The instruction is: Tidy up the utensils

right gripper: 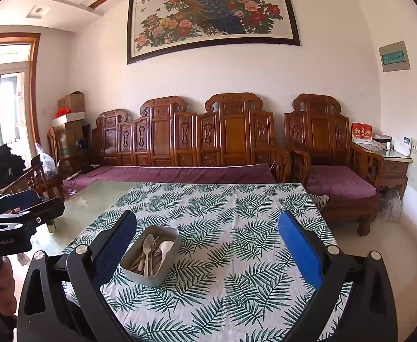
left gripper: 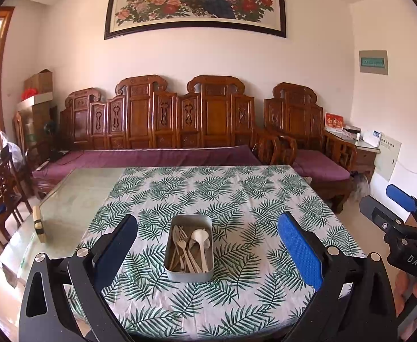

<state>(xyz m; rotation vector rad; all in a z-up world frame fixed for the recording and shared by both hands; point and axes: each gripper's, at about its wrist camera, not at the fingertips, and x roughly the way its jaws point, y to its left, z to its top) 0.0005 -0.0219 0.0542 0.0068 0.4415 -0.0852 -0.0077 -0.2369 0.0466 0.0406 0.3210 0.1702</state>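
On the leaf-print cloth [left gripper: 237,199] that covers most of the counter [left gripper: 74,196], a small metal tin [left gripper: 189,276] stands alone, and every utensil in sight lies inside it: pale forks [left gripper: 181,242], a white spoon [left gripper: 200,235] and some thin sticks (perhaps chopsticks, too tangled to tell). No utensil shows on the cloth around the tin. That fits either a tidy-up already finished or a jumble waiting to be sorted out of the tin, and the views do not settle which.

The left gripper [left gripper: 207,242] hangs above the counter's near edge with the tin straight ahead between its fingers, jaws spread wide and holding nothing. The right gripper [right gripper: 207,242] hangs to the right of the tin, jaws likewise spread and empty; the tin sits by its left finger [right gripper: 114,245].

The risks, as I judge them: the tin looks light, so a finger nudging its wall could slide it or rumple the cloth beneath. The utensils overlap, so lifting one could drag another out. The thin handles could slip or twist in broad pads. A small block [left gripper: 39,223] at the counter's left edge, well apart from the tin, could be knocked off by a wide swing.
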